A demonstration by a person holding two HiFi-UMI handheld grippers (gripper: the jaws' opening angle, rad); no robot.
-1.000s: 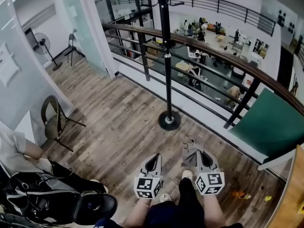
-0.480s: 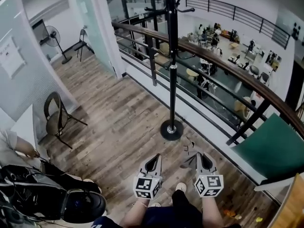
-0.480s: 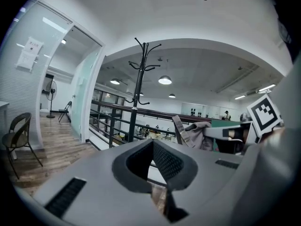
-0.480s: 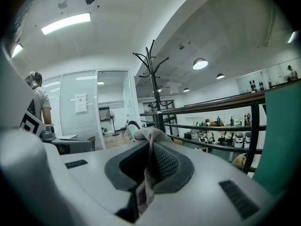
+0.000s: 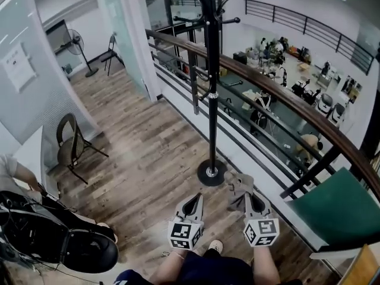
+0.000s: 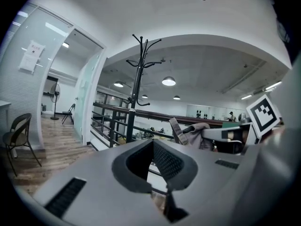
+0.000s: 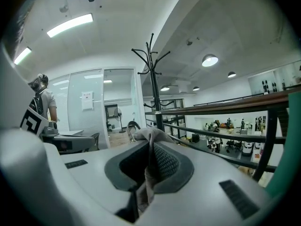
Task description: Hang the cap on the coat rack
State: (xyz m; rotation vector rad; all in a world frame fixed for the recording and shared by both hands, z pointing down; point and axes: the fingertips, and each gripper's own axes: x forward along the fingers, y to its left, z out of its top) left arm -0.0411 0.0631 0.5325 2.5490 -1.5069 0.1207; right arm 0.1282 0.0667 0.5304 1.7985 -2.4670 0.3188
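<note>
Folding chair (image 5: 67, 153) left; fan (image 5: 75, 42) farther back.

- Illumination: bright, even indoor light from a round ceiling lamp (image 6: 169, 81) and a strip light (image 7: 69, 25).
- Shadows: soft and faint on the wood floor (image 5: 148, 153).
- Contrast: coat rack (image 7: 154, 86) is a dark silhouette against the pale ceiling.
- Distortion: strong fisheye; the handrail (image 5: 279, 97) bows, and both gripper views go black at the corners.

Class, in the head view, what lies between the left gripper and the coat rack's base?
Only bare wooden floor lies between the left gripper and the coat rack's base, as the head view shows.
</note>
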